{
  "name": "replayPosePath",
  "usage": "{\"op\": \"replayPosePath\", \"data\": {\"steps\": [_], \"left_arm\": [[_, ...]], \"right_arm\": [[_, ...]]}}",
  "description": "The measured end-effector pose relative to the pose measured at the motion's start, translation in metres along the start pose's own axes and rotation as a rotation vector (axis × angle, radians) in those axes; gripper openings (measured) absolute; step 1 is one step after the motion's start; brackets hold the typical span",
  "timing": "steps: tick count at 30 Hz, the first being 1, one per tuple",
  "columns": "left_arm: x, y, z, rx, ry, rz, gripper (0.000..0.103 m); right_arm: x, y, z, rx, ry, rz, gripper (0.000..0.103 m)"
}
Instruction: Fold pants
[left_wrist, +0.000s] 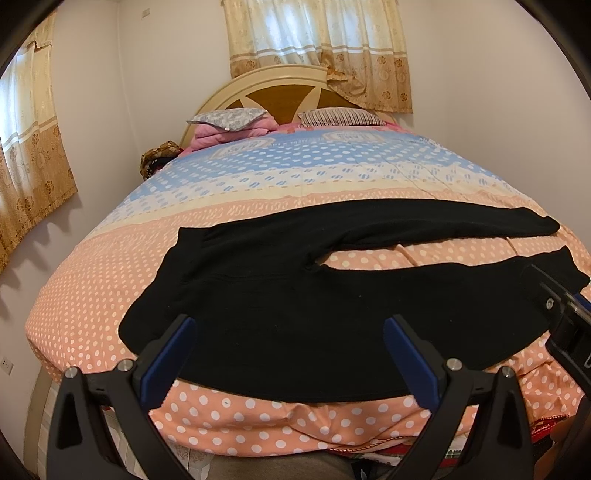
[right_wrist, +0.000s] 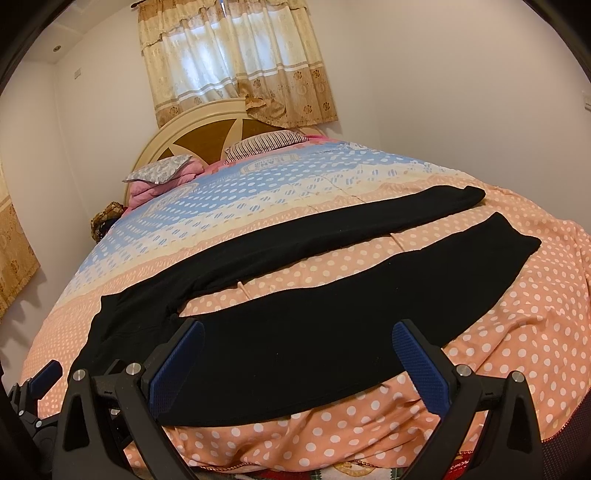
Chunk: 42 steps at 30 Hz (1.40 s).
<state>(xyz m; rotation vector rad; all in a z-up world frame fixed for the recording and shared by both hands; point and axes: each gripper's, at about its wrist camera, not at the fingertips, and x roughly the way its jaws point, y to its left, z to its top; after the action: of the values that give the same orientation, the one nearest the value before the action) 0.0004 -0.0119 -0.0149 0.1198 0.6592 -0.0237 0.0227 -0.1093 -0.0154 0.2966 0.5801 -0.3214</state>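
Black pants (left_wrist: 295, 314) lie flat along the bed's (left_wrist: 92, 314) near edge, legs apart, ready for folding. Left hand-held gripper (left_wrist: 288, 354) and right hand-held gripper (right_wrist: 295, 362) hover wide open, holding nothing.

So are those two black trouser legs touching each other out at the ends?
Apart. In the right wrist view the far leg and near leg lie with a strip of dotted bedspread showing between them, right to the cuffs.
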Motion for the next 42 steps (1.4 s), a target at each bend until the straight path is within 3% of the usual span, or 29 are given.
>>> {"op": "replayPosePath", "data": {"steps": [42], "left_arm": [[0.0035, 0.0009, 0.0004, -0.012, 0.025, -0.006, 0.103]], "right_arm": [[0.0045, 0.0017, -0.0004, 0.004, 0.006, 0.004, 0.102]]}}
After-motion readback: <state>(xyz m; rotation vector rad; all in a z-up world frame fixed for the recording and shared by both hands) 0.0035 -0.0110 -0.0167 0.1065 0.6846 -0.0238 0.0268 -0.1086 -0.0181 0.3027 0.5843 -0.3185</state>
